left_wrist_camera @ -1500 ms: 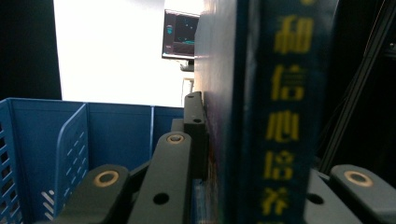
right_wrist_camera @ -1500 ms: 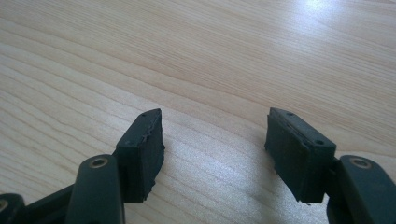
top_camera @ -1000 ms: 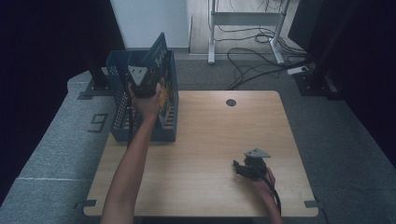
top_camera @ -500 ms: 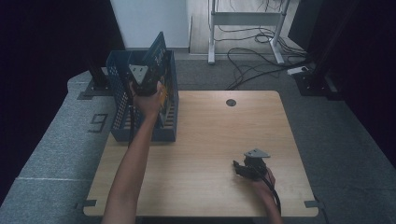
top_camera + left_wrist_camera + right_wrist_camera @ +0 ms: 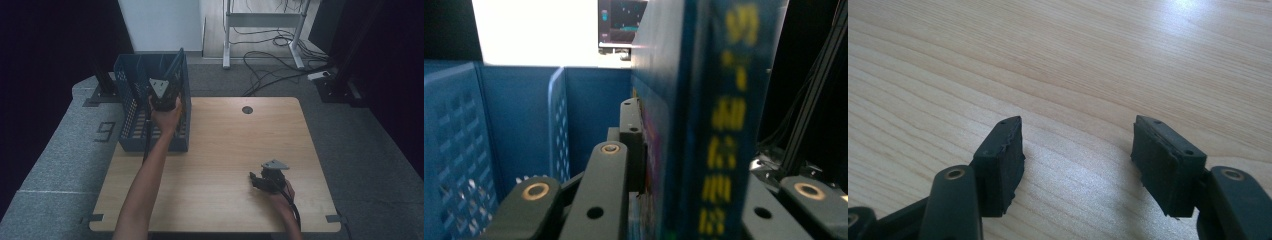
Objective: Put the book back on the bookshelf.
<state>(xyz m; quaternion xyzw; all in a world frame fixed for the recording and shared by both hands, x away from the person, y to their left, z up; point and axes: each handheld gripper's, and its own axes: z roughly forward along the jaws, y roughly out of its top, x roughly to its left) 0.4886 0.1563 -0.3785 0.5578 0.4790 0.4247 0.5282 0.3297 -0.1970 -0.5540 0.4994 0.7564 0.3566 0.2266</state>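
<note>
The left hand-held gripper (image 5: 164, 92) is up at about ten o'clock on the light wooden counter (image 5: 225, 150), reaching into the blue perforated plastic crate (image 5: 131, 107) that stands on the counter's far left corner. Its jaws are pinching a thin blue book with yellow lettering on its spine (image 5: 719, 115). In the left gripper view the book stands upright on edge, its spine facing the camera, with one black jaw pressed flat against its cover on the left side and the other jaw's arm showing past the spine at lower right. In the high view the book (image 5: 176, 70) rises tilted above the crate's rim, along the crate's right wall. Inside the crate, a blue perforated divider (image 5: 556, 130) stands to the left of the held book.

The right hand-held gripper (image 5: 261, 181) lies low at about five o'clock on the counter, well apart from the crate, held in the person's right hand (image 5: 282, 192). In the right gripper view its two black padded jaws are spread wide, with only bare wood grain between them, and they hover just above or rest on the counter surface; I cannot tell which.
</note>
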